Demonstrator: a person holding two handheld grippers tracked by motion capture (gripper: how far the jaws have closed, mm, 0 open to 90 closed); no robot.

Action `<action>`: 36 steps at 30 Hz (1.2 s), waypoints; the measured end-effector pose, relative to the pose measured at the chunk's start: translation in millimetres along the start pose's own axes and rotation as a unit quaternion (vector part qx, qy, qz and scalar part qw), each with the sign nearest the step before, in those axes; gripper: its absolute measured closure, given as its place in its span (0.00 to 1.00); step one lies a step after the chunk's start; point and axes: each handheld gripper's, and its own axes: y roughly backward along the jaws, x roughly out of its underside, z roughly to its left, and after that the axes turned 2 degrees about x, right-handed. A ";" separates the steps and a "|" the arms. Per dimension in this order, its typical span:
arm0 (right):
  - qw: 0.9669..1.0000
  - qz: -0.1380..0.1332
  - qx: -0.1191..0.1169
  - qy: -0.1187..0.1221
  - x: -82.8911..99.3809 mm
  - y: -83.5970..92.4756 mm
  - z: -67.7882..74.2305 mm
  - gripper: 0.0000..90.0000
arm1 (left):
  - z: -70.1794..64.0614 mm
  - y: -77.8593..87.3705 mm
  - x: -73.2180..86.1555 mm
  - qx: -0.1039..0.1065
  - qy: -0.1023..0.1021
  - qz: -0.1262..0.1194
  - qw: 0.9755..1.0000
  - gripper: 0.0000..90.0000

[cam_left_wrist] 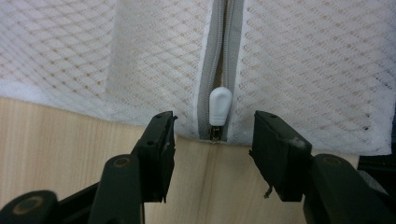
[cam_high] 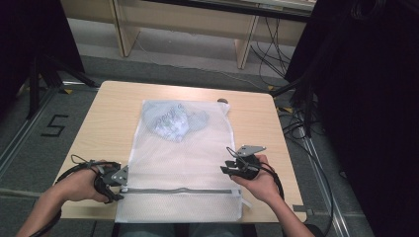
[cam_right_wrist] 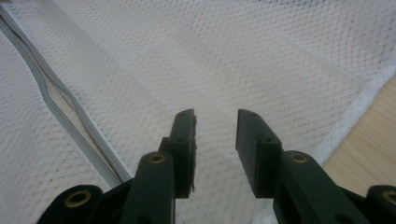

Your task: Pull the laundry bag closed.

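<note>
A white mesh laundry bag (cam_high: 183, 158) lies flat on the wooden table (cam_high: 108, 113), with a blue-grey garment (cam_high: 173, 121) bunched inside its far end. A grey zipper (cam_high: 178, 191) runs across the bag near the front edge. My left gripper (cam_high: 122, 185) is at the zipper's left end. In the left gripper view its jaws (cam_left_wrist: 214, 133) stand open on either side of the white zipper pull (cam_left_wrist: 220, 106), not touching it. My right gripper (cam_high: 225, 168) hovers open over the bag's right side, with only mesh (cam_right_wrist: 280, 70) beneath its jaws (cam_right_wrist: 215, 123) and the zipper (cam_right_wrist: 60, 107) off to the left.
A small dark round object (cam_high: 223, 100) sits at the table's far edge. A white tag (cam_high: 245, 201) trails from the zipper's right end. Black stand legs (cam_high: 44, 74) are on the floor at left, and cables (cam_high: 301, 128) at right.
</note>
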 end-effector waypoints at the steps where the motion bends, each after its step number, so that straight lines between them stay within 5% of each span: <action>1: 1.000 -0.002 0.000 0.002 -0.1 -0.1 -0.3 0.76 | 0.3 -0.4 -1.1 0.002 -0.003 0.004 1.000 0.54; 5: 1.000 -0.019 0.004 0.009 0.3 -3.1 -0.3 0.76 | 0.6 -2.5 -2.9 0.009 -0.008 0.011 1.000 0.55; 13: 1.000 -0.004 -0.006 -0.008 -1.0 -2.2 2.1 0.76 | 2.3 -4.3 -0.8 0.017 -0.002 0.009 1.000 0.56; 24: 1.000 -0.008 0.000 0.004 -1.0 -3.5 1.4 0.76 | 13.8 -7.7 -8.1 0.050 0.001 0.031 0.998 0.53; 31: 1.000 -0.005 -0.009 -0.013 -1.8 -2.3 3.3 0.76 | 15.3 -8.1 -14.5 0.057 -0.013 0.055 0.997 0.54; 36: 1.000 -0.007 -0.003 0.001 -1.8 -3.4 2.2 0.76 | 14.7 -8.1 -17.2 0.058 -0.023 0.064 0.996 0.56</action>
